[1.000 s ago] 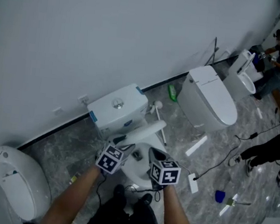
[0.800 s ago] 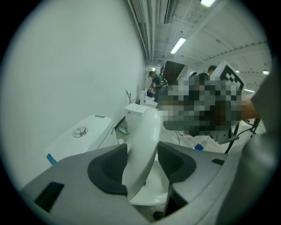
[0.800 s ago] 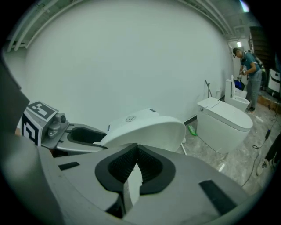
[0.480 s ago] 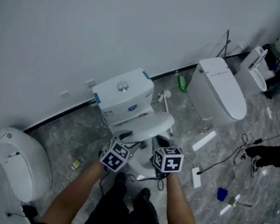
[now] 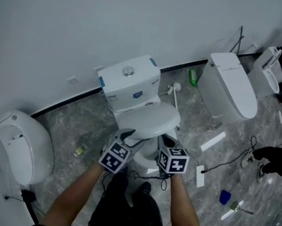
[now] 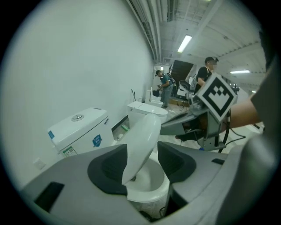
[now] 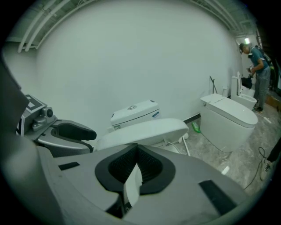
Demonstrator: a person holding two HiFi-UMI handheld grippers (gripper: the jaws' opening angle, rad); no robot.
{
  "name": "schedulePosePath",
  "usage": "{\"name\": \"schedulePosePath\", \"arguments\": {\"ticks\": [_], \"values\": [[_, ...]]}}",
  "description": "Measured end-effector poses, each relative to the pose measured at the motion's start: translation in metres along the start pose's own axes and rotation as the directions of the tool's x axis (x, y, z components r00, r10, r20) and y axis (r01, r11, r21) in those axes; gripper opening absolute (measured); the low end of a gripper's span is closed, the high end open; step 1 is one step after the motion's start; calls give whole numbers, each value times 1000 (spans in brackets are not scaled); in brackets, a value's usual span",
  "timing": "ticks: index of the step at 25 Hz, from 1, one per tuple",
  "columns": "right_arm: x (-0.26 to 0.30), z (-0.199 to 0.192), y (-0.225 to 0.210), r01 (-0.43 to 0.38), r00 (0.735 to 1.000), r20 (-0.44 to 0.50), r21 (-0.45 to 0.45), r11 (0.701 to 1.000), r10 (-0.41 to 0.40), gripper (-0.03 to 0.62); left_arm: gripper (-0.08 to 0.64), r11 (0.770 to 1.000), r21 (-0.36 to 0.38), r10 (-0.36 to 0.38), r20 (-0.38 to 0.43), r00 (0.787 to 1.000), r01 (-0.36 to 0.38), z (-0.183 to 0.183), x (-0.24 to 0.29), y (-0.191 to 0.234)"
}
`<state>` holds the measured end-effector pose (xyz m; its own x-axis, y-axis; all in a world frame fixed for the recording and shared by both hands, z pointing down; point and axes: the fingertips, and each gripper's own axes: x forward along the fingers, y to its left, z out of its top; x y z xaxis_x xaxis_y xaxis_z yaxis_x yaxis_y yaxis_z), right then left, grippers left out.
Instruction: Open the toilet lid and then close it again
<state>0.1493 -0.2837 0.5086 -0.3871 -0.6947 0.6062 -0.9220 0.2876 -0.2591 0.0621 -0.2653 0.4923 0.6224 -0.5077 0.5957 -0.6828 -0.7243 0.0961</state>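
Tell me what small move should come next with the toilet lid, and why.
Probably lower both tongs further, slowly. The toilet lid has tilted lower than a second ago but hangs above the bowl. The right tongs are shut on its front edge and it stands between the jaws of the left tongs, so easing it down should close it without a slam.

No txt legible. On cistern (image 6: 77, 127) a blue shield sticker (image 6: 97, 140) & a green-edged label (image 6: 66, 151) are seen, print too small. B/w square markers are carried by left cube (image 5: 115, 156) & right cube (image 5: 172, 160).
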Motion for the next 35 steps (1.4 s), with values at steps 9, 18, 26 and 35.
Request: {"name": "schedulePosePath", "arguments": {"ticks": [9, 18, 26, 35], "values": [[-10, -54, -17, -22, 999, -31, -11, 1000, 22, 9, 10, 983, -153, 107, 10, 994, -104, -9, 12, 0], [-13, -108, -34, -34, 998, -58, -4, 999, 34, 9, 9, 977, -182, 100, -76, 992, -113, -57, 44, -26], [-11, -158, -50, -28, 996, -90, 2, 1000, 28, 9, 8, 969, -212, 109, -100, 989, -128, -101, 65, -42], [-5, -214, -68, -18, 997, -80, 5, 1000, 18, 9, 6, 967, -227, 95, -105, 990, -116, -138, 83, -67]]}}
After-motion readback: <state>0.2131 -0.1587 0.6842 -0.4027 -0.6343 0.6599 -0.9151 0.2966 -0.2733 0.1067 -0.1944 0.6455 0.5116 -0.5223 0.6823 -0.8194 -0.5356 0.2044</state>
